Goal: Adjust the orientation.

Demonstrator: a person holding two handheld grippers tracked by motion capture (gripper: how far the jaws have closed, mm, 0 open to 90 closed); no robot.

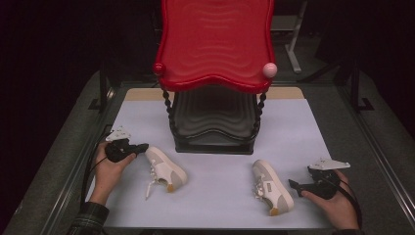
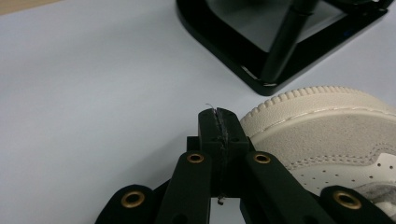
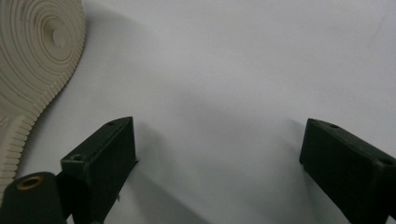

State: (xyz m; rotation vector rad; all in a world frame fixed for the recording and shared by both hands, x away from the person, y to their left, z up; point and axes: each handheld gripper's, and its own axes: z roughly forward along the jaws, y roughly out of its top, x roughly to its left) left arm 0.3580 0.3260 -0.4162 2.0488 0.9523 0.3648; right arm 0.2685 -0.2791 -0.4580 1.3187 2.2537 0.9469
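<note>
2 shoes lie on the mat (image 1: pixel 220 196) before the rack (image 1: pixel 214 73), neither held.
Left gripper (image 2: pixel 219 122) is pressed closed, empty, beside left shoe (image 1: pixel 166 169); right gripper (image 3: pixel 219 154) gapes wide near right shoe (image 1: pixel 272 186); closed jaws may shove the left shoe; its loose lace (image 1: pixel 149 188) may snag.

A two-tier rack (image 1: pixel 214 125) was placed at the back centre of a mat (image 1: pixel 220 196). Two shoes were laid before it, well apart: one shoe (image 1: pixel 166 169) front-left, the other shoe (image 1: pixel 272 187) front-right.
</note>
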